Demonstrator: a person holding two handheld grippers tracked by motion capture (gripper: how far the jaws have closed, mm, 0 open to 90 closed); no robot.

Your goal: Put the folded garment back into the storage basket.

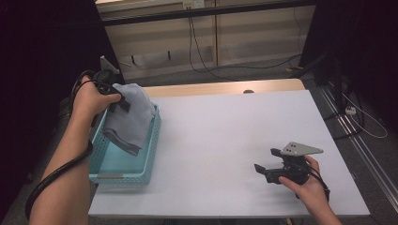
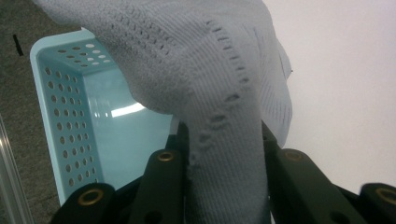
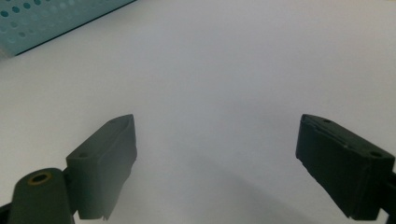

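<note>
- Grey knitted cloth (image 1: 130,114): pinched in the left gripper (image 1: 114,96), hanging above the turquoise basket (image 1: 123,177) at the table's (image 1: 225,140) left edge.
- Likely light, soft and limp; best gripped at a bunched fold, as here.
- Left hand (image 1: 89,99) raised over the basket's far end.
- Right gripper (image 3: 215,168) parted wide, empty, low over the table.
</note>
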